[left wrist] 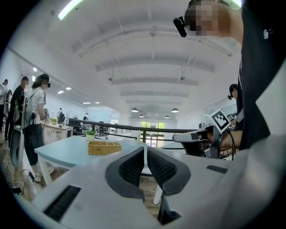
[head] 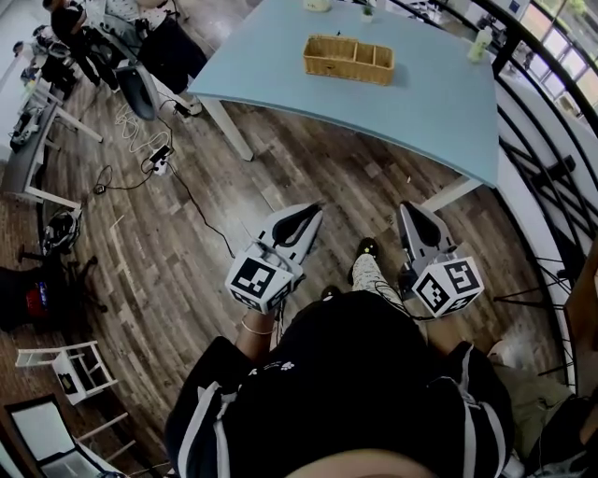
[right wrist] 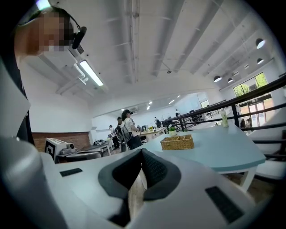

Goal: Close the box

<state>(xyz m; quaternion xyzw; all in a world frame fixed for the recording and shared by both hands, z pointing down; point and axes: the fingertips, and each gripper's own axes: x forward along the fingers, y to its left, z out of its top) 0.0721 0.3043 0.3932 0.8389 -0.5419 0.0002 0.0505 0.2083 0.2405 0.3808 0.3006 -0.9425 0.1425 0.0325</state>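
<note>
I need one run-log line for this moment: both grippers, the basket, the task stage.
left gripper: shut, empty | right gripper: shut, empty | wicker basket: on blue table, apart from both grippers | stage: not started

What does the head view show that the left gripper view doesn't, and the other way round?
Only the head view: the left gripper from above with its marker cube, a shoe, a small white rack on the floor. Only the left gripper view: the ceiling lights, far windows, and its own fingers, closed together with nothing between. Both: the blue table, the wicker basket on it, and the right gripper.
</note>
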